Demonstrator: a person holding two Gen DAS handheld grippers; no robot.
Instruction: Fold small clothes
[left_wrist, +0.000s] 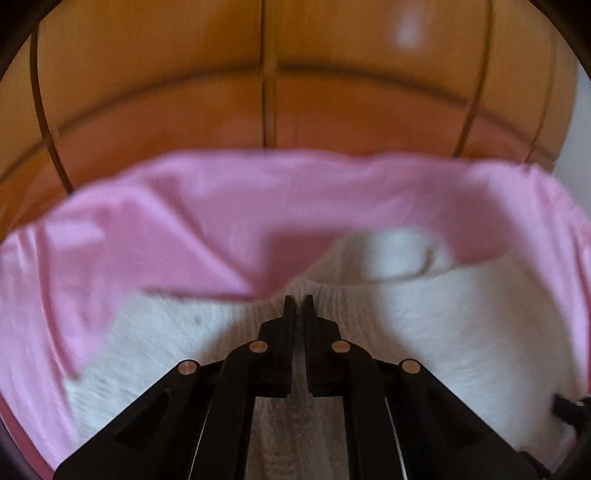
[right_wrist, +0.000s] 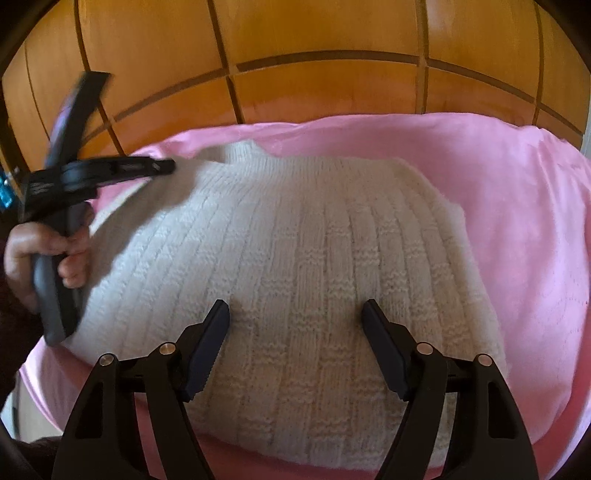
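Your left gripper (left_wrist: 299, 297) has its two black fingers pressed almost together, with only a thin slit between them, and a fold of the white knitted sweater (right_wrist: 295, 258) is pinched in that slit where the ribbed edge bunches up toward the fingertips. From the right wrist camera, this same left gripper appears at the far left of the view, reaching in level over the sweater's upper left corner near the collar, with your hand (right_wrist: 44, 251) wrapped around its grey handle. Moving to the middle, the sweater lies spread on a pink sheet (right_wrist: 517, 206), its textured knit panel facing up and its collar pointing away from you, toward a wall of orange wooden panels (right_wrist: 314, 33) crossed by darker strips. The pink sheet shows on every side of the sweater, widest at the right. In the left wrist view a flap of the pink sheet lies rumpled over the far part of the sweater; that picture is blurred. Further right, your right gripper (right_wrist: 295, 314) stands wide apart, both fingers angled down over the sweater's near half with knit fabric showing plainly between them, and nothing is caught in it; whether the fingertips touch the fabric cannot be told.
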